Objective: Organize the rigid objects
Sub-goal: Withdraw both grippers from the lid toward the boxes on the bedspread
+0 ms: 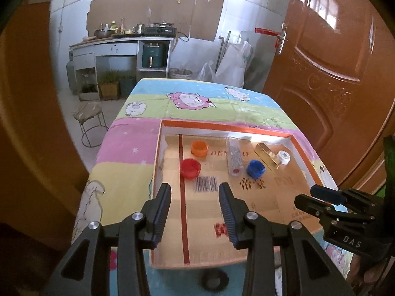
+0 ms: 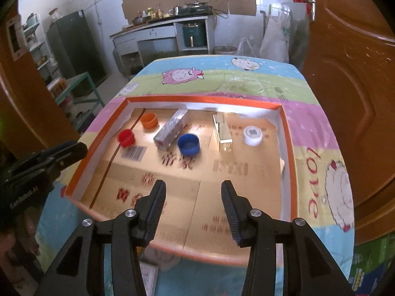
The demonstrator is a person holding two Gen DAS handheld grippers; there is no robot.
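A shallow cardboard tray with an orange rim (image 1: 227,126) (image 2: 197,98) lies on the table. In it sit an orange cap (image 1: 199,148) (image 2: 149,120), a red cap (image 1: 190,168) (image 2: 126,137), a blue cap (image 1: 256,168) (image 2: 188,144), a silver box (image 1: 235,156) (image 2: 172,130), a gold box (image 1: 268,157) (image 2: 223,133) and a white round container (image 1: 284,157) (image 2: 252,135). My left gripper (image 1: 195,199) is open and empty above the tray's near left part. My right gripper (image 2: 193,197) is open and empty above the tray's near middle; it also shows in the left wrist view (image 1: 321,197).
The table (image 2: 222,74) wears a colourful sheep-print cloth. A brown door (image 1: 333,74) stands close on the right. A stool (image 1: 90,113) stands left of the table. A kitchen counter (image 1: 123,42) is at the far wall.
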